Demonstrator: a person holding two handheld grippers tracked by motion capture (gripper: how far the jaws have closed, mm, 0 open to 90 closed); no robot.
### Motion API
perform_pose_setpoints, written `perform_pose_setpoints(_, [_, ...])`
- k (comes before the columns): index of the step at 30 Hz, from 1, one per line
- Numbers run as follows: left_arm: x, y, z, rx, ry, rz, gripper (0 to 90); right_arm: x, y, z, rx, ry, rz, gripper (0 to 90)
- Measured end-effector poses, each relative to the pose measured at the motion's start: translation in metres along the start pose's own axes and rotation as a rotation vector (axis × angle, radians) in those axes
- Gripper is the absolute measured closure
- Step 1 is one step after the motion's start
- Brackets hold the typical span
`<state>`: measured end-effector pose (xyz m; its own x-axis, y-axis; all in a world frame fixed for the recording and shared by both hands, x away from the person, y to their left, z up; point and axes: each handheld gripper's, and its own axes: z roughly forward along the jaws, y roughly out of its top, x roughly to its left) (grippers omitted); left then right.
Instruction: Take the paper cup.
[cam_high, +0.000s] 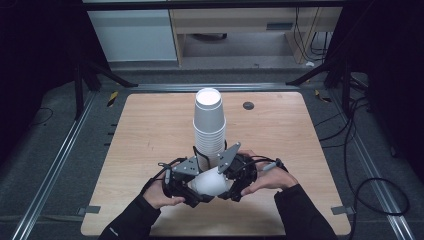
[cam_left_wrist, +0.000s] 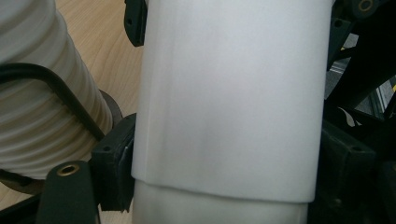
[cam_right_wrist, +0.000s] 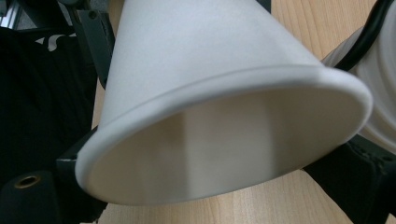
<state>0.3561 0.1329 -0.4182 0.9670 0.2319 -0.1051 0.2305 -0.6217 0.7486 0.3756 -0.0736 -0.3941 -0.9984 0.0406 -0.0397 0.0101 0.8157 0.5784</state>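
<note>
Two grippers, left gripper (cam_high: 187, 186) and right gripper (cam_high: 231, 179), both clamp one cup (cam_high: 210, 182); squeezing may crush it, or knock the stack (cam_high: 209, 131) at 12 o'clock.

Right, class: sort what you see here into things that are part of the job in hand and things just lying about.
Part of the job:
- loose paper cup, between both grippers
- stack of paper cups, upside down on the table
- left gripper
- right gripper

Just lying about:
- dark round disc near the table's far edge
- cables on the floor
</note>
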Motion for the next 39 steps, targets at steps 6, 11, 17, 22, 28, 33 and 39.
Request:
perform_pose_setpoints(6, [0.0,0.0,0.0,0.007,-0.003,0.006,21.8,0.0,0.0,0.001,0.001,0.006,-0.002,8.6])
perform_pose_setpoints(11, [0.001,0.0,-0.001,0.004,-0.012,0.004,21.8,0.0,0.0,0.0,-0.008,0.008,0.002,7.5])
perform_pose_setpoints(17, [0.002,-0.001,-0.005,-0.007,-0.01,-0.005,21.8,-0.001,-0.001,-0.007,-0.052,0.005,0.03,6.4])
perform_pose_setpoints(22, [0.005,-0.004,-0.008,-0.011,0.007,-0.019,21.7,-0.003,-0.006,-0.02,-0.109,-0.005,0.068,6.3])
perform_pose_setpoints(28, [0.009,-0.007,-0.012,-0.016,0.028,-0.03,21.6,-0.005,-0.015,-0.039,-0.204,-0.05,0.126,5.5])
perform_pose_setpoints(33, [0.011,-0.008,-0.017,-0.035,0.048,-0.042,21.6,-0.003,-0.026,-0.051,-0.305,-0.097,0.173,5.4])
perform_pose_setpoints(39, [0.01,-0.007,-0.017,-0.067,0.065,-0.053,21.5,-0.001,-0.043,-0.059,-0.371,-0.158,0.246,5.1])
